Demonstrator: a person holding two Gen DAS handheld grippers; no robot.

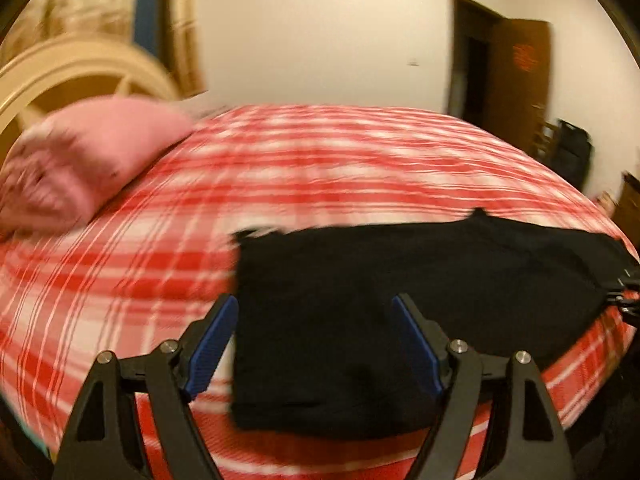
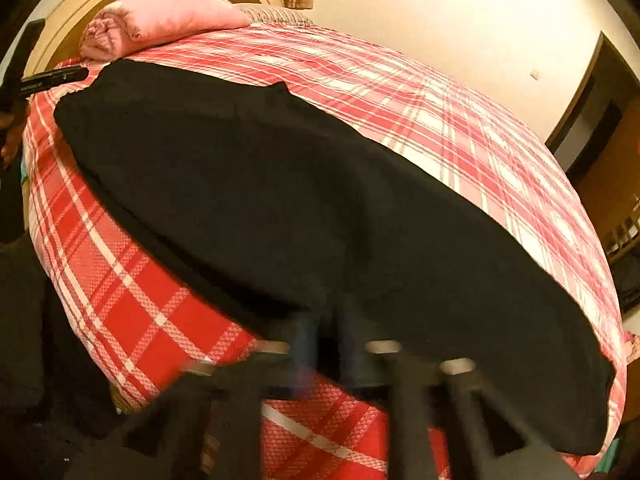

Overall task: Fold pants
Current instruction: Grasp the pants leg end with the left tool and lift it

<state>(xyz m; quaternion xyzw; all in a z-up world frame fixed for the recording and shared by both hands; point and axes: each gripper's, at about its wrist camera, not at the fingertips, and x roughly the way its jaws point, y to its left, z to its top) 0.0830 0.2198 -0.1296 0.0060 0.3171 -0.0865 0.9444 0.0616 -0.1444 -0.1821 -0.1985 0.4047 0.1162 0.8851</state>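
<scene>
- Left wrist view, blurred by motion: the left gripper [image 1: 314, 312] has its two blue-padded fingers [image 1: 212, 344] spread wide apart, grasping nothing.
- Its left finger sits over the checked cover just beside the cloth's left edge; its right finger sits over the dark cloth. Whether either one touches the cloth cannot be told.
- Between and beyond the fingers lie the black pants [image 1: 400, 296], a flat, matte, roughly oblong slab of soft fabric near the bed's front edge, stretching off to the right.
- They rest on a bedspread [image 1: 320, 168] of red and white plaid, woven and slightly puffy.
- At far left sits a pink pillow [image 1: 92, 160], plump and creased, against a cream wooden headboard [image 1: 72, 68] with curved spokes.
- Right wrist view: the right gripper [image 2: 326, 324] shows only as a dark smear at the pants' near hem; its fingers look close together, but whether they pinch the cloth cannot be told.
- From here the pants [image 2: 280, 208] run diagonally across the bed, smooth, with a straight near edge.
</scene>
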